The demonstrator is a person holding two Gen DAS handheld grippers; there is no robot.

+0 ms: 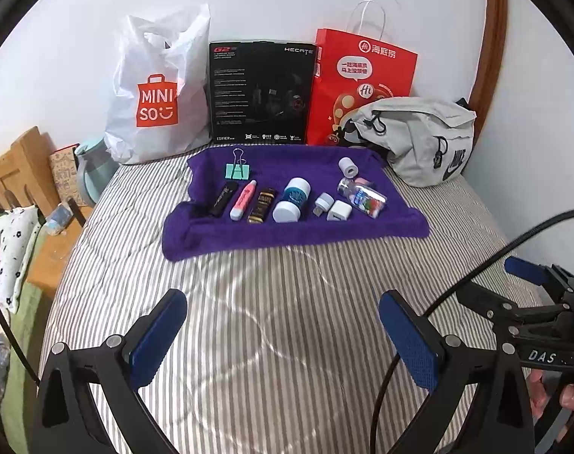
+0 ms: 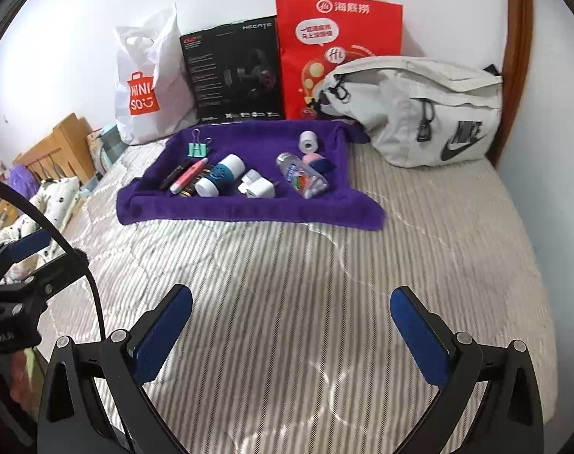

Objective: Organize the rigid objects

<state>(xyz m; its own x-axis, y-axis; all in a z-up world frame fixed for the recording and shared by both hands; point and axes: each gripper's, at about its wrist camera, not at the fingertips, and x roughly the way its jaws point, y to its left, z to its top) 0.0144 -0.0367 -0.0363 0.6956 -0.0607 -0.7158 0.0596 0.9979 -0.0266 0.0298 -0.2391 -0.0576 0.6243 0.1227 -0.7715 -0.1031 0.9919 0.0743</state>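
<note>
Small rigid items are lying on a purple towel spread over a striped bed.

The quilted bedspread is showing fine grey and white stripes; the fuzzy towel is sitting near the wall end, carrying a blue-and-white round jar, a clear plastic bottle, a pink marker, a white cube charger and a mint binder clip. The left hand-held gripper and right hand-held gripper are hovering low over bare bedspread, well short of the towel, blue textured pads spread wide, gripping nothing.
</note>
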